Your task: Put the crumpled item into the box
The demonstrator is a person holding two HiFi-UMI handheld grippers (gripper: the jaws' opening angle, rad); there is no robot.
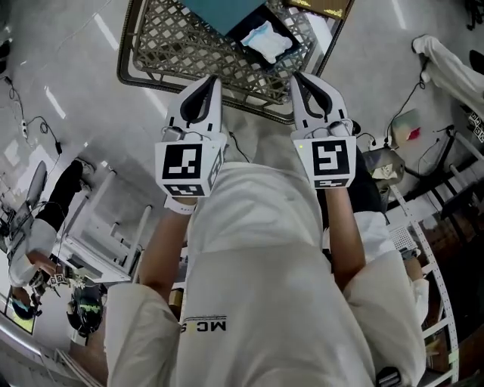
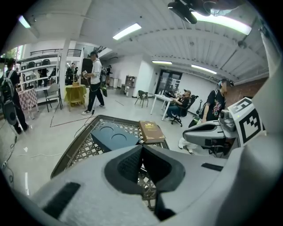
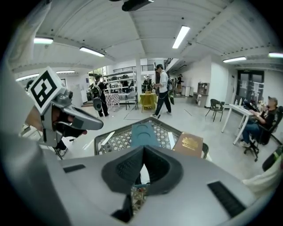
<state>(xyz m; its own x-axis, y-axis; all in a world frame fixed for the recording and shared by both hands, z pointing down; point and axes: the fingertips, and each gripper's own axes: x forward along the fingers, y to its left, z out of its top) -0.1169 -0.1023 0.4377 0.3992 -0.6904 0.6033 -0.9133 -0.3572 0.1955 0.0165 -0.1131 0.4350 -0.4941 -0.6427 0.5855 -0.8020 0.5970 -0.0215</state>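
The crumpled item (image 1: 266, 39), a white and pale blue wad, lies on a dark patch of the lattice-topped table (image 1: 174, 45), beside a teal box (image 1: 223, 11). A brown box (image 1: 321, 6) with gold print lies at the table's far corner. My left gripper (image 1: 214, 82) and right gripper (image 1: 297, 78) are held side by side in front of my chest, pointing at the table's near edge. Both are shut with nothing in them. The left gripper view shows its jaws (image 2: 142, 146) met, with the teal box (image 2: 112, 137) and brown box (image 2: 151, 131) beyond. The right gripper (image 3: 143, 148) faces the teal box (image 3: 143, 134).
The table stands low on a pale floor with cables (image 1: 30, 125) running across it. A white rack (image 1: 106, 219) is at my left and a wire shelf (image 1: 431, 249) at my right. Several people (image 2: 93, 81) stand or sit around the room.
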